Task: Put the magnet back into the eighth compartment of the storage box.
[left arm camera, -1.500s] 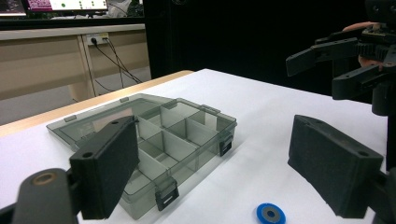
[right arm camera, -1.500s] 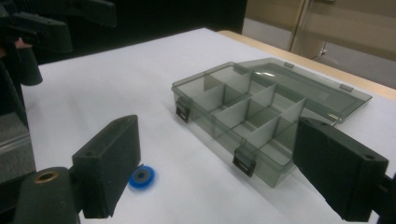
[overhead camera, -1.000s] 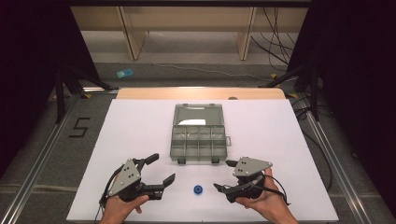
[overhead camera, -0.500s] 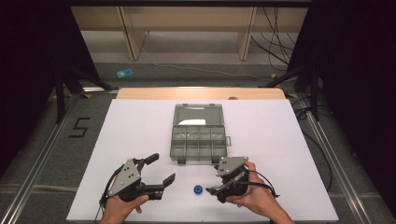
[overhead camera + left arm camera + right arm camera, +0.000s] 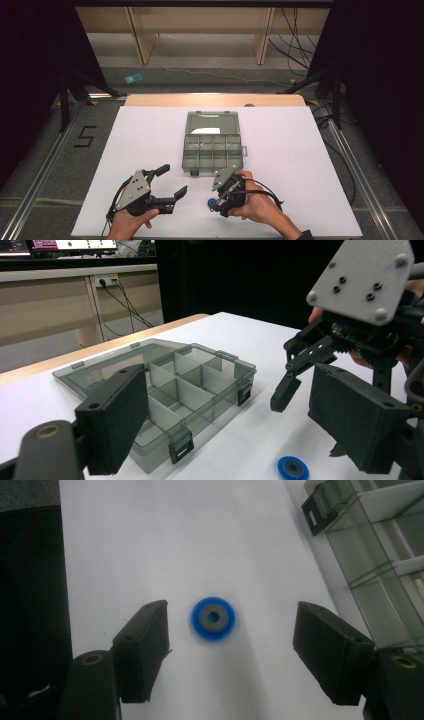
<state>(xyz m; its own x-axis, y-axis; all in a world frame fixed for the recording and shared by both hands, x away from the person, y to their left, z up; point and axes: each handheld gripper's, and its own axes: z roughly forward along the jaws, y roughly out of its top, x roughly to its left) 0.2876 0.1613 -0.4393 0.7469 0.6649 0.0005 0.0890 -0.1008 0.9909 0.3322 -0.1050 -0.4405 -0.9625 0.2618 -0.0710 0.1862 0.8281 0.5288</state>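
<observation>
Your right gripper [image 5: 227,645] has just been closing but remains spread, straddling the blue ring [image 5: 213,618] at frame center for a pinch; your left gripper [image 5: 167,182] waits spread.

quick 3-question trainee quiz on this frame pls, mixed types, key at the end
1. True or false: the right gripper already clamps the blue ring.
2. Where does the blue ring lie? A) in a compartment of the organiser box B) on the white table, in front of the box C) on the box's open lid
3. Fill in: the left gripper has its jaws ____ with nothing between them.

Key
1. False. The ring lies between the jaws, which have just been closing, but the pads stand clear of it.
2. B
3. open
</observation>
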